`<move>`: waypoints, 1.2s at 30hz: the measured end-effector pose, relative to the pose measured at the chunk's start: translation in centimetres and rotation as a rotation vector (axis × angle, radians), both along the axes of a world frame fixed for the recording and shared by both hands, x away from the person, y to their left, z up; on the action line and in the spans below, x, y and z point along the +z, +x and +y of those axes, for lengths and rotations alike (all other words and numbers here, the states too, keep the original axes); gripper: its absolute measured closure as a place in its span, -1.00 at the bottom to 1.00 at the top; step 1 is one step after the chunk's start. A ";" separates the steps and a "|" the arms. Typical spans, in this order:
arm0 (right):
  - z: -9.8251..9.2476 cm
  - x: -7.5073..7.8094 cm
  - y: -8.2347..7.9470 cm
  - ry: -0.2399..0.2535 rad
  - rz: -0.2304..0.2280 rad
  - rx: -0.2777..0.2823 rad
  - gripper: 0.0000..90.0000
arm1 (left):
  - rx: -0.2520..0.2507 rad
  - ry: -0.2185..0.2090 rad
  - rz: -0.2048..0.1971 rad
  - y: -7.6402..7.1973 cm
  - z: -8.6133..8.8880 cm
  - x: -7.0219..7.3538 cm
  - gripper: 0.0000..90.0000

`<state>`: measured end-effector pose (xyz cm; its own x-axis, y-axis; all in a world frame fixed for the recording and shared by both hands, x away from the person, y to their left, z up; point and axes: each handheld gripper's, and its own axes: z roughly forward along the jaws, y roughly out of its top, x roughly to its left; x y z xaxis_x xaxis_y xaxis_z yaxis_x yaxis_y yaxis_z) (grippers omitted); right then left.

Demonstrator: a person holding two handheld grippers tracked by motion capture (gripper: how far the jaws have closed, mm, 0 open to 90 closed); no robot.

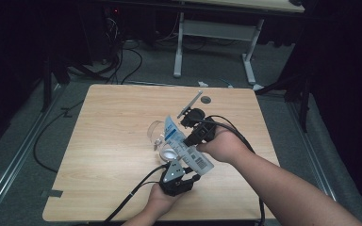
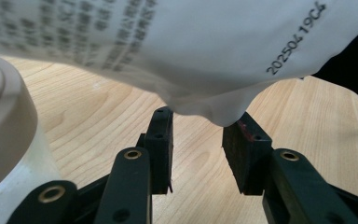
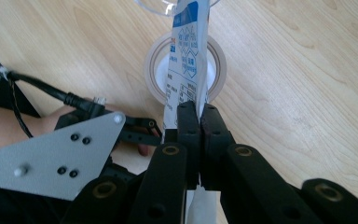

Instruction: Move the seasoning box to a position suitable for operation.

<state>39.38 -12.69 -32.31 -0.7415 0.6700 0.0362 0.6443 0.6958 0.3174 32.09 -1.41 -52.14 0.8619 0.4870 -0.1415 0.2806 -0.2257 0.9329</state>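
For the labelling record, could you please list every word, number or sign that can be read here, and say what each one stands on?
"20250419C4": black stamped code near the edge of the white pouch, in the left gripper view.
Rows of small print on the pouch, left gripper view: too blurred to read.
Blue and white panel and small print on the pouch, right gripper view: too small to read.
Barcode label on the pouch, high view: too small to read.

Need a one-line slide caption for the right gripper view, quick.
Right gripper shut on a printed white pouch above a tape roll on the wooden table.
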 end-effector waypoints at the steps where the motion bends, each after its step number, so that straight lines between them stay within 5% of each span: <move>1: 0.0 0.0 0.0 0.007 0.007 -0.010 0.97 | -0.001 -0.001 -0.001 0.0 0.0 0.0 0.41; 10: 0.0 -0.2 0.3 0.019 0.001 -0.016 0.98 | -0.021 0.017 0.020 0.0 0.7 -0.2 0.19; 18: -0.2 0.0 0.3 0.019 0.001 -0.011 0.97 | -0.016 0.032 -0.016 -0.9 2.5 -0.2 0.12; 29: -0.8 0.0 0.3 0.010 0.004 -0.018 0.97 | 0.059 0.044 -0.017 -0.8 8.1 0.5 0.08; 36: -1.3 -0.3 0.3 0.008 0.006 -0.029 0.97 | 0.163 0.048 -0.025 -0.4 13.3 0.5 0.05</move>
